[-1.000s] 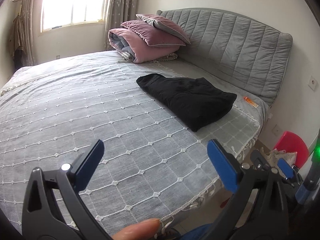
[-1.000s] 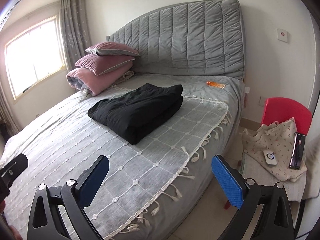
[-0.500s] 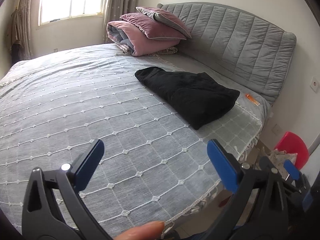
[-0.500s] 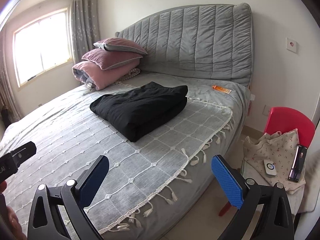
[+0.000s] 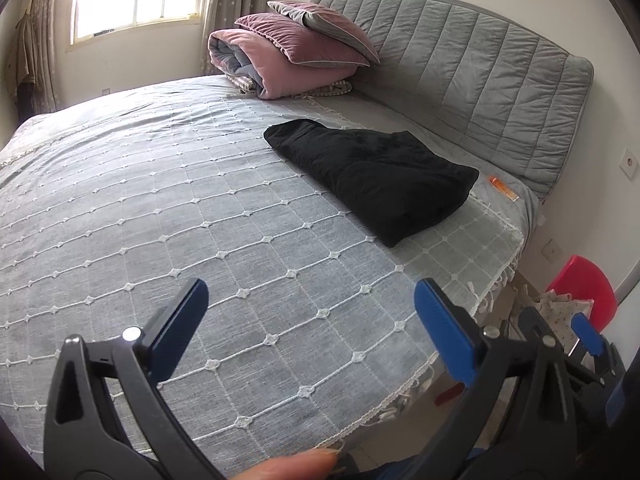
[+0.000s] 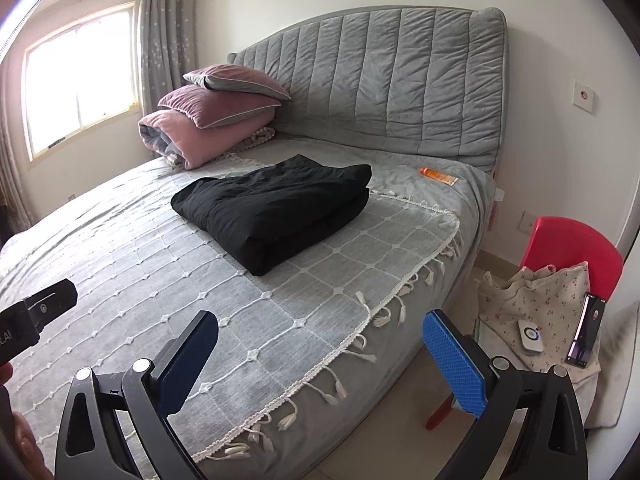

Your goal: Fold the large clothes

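A black garment (image 5: 376, 172) lies folded in a thick rectangle on the grey bed (image 5: 160, 208), near the headboard side. It also shows in the right wrist view (image 6: 276, 208). My left gripper (image 5: 308, 324) is open and empty, held above the bed's near edge, well short of the garment. My right gripper (image 6: 320, 348) is open and empty, above the bed's fringed edge (image 6: 360, 332). The right gripper's blue tip shows at the lower right of the left wrist view (image 5: 586, 332).
Pink pillows and a rolled quilt (image 6: 208, 116) are stacked by the grey headboard (image 6: 392, 80). An orange tube (image 6: 438, 176) lies on the bed. A red chair (image 6: 572, 256) with a floral cloth, a remote and a phone stands right of the bed.
Both views have drifted slightly; the garment sits a little closer in the right wrist view. The garment has not moved. Both grippers stay open.
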